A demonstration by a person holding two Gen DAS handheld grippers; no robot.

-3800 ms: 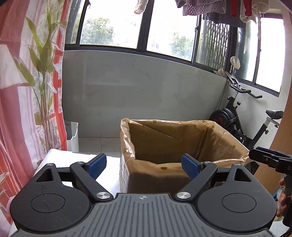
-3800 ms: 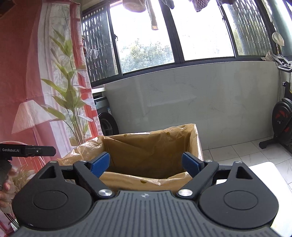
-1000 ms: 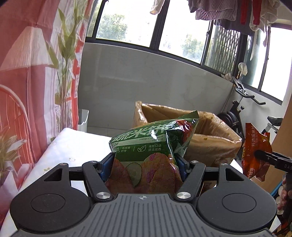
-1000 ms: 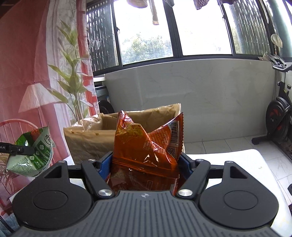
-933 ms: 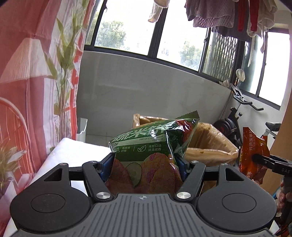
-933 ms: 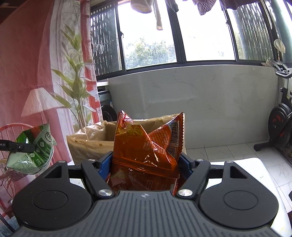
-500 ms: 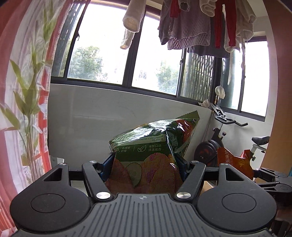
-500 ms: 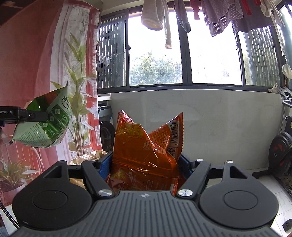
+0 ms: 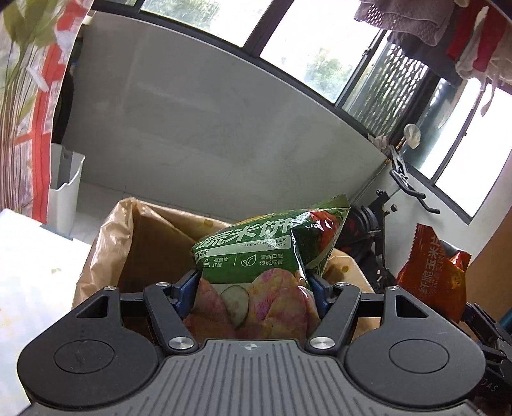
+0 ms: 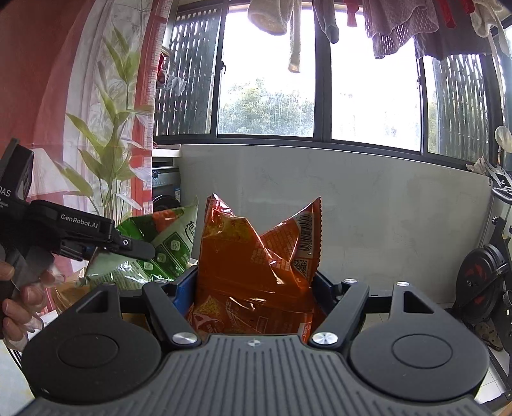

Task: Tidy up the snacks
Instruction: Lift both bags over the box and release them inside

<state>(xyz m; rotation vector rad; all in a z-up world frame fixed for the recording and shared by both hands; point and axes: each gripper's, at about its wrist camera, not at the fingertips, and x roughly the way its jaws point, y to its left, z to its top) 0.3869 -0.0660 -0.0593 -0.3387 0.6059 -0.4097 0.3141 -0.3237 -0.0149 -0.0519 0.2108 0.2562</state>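
Since half a second ago the left wrist view has tipped down, so the lined cardboard box [image 9: 150, 246] that had dropped out of sight fills the space behind the green rice-cracker bag [image 9: 265, 265] again, with the bag's top corner reaching over the box's far rim. That green bag stands upright between the blue pads of the left gripper [image 9: 252, 288], whose jaws are clamped against its lower half. From the right wrist the same gripper [image 10: 128, 246] juts in at the left edge, held by a hand [image 10: 19, 300] in a thin clear glove, the green bag [image 10: 166, 249] hanging beyond its fingers. Just beside it, the orange corn-chip bag [image 10: 256, 265] sits crumpled and upright in the right gripper [image 10: 254, 288], jaws pressed on both its sides; its barcode panel faces right. In the left wrist view this orange bag [image 9: 432, 272] shows at the right, near the box's right side. A white table [image 9: 35, 272] lies left of the box, a white bin [image 9: 64, 188] stands on the tiled floor by the red patterned curtain [image 9: 28, 105], and an exercise bike [image 10: 486, 275] stands at the right under the window with hanging laundry [image 10: 425, 25]
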